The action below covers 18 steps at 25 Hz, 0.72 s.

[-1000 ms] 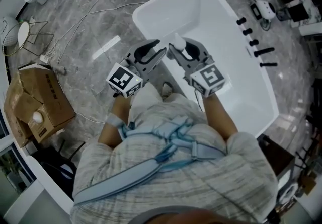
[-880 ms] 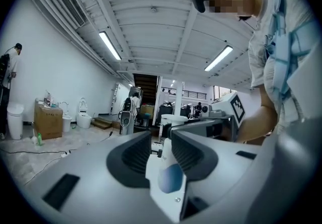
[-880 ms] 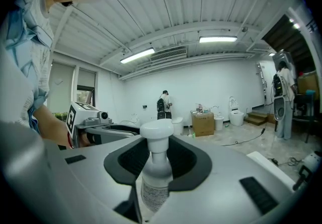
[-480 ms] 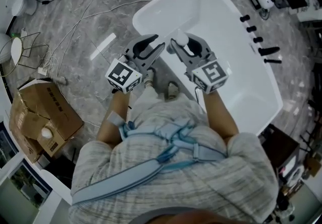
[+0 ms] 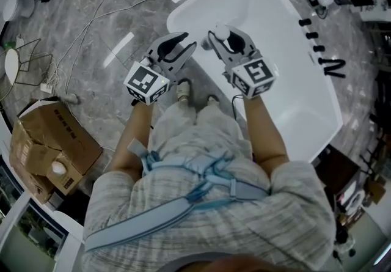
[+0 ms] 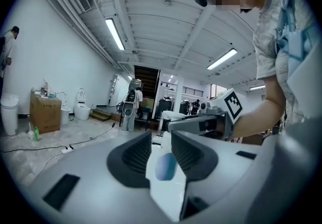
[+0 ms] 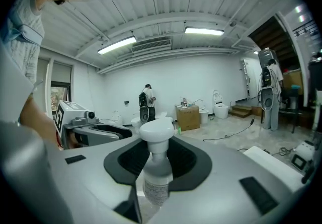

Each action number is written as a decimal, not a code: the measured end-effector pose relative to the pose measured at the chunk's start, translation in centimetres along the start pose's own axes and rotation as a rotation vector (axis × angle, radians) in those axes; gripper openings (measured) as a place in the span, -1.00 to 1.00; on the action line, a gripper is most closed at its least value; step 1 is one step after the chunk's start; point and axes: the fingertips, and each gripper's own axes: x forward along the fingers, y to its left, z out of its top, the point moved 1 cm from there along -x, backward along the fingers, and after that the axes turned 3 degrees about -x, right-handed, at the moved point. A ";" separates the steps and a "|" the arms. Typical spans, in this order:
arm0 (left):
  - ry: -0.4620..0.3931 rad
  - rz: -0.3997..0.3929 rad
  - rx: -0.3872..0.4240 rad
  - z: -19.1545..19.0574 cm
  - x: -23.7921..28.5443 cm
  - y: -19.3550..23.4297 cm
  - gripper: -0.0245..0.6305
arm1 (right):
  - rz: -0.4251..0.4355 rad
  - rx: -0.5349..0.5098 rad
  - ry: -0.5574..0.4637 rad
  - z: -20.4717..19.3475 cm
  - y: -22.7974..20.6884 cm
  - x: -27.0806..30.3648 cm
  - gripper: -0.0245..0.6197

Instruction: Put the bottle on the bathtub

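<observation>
A small clear bottle with a wide white cap stands upright between the jaws of my right gripper, which is shut on its neck and body. From the head view, that right gripper hovers over the near rim of the white bathtub, and the cap shows between the jaws. My left gripper is beside it over the grey floor, just left of the tub's edge. Its jaws stand a little apart with nothing gripped.
A torn cardboard box lies at the left on the marble floor, and cables trail across it. Black fittings sit on the tub's far side. The person's shoes are by the tub's edge.
Both grippers have moved up the picture together, toward the tub's end. The bottle has stayed in the right gripper, and the left jaws look unchanged.
</observation>
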 end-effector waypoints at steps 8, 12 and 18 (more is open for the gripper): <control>-0.038 0.041 -0.063 -1.4 -0.1 4.8 -0.60 | 0.010 -0.001 0.024 -0.6 -0.1 5.1 -0.58; -0.055 0.063 -0.101 -1.7 1.0 6.6 -0.60 | 0.034 0.010 0.030 -0.8 -1.1 7.2 -0.58; -0.018 0.109 -0.109 -4.1 2.8 9.0 -0.60 | 0.067 0.017 0.055 -2.5 -3.6 10.8 -0.58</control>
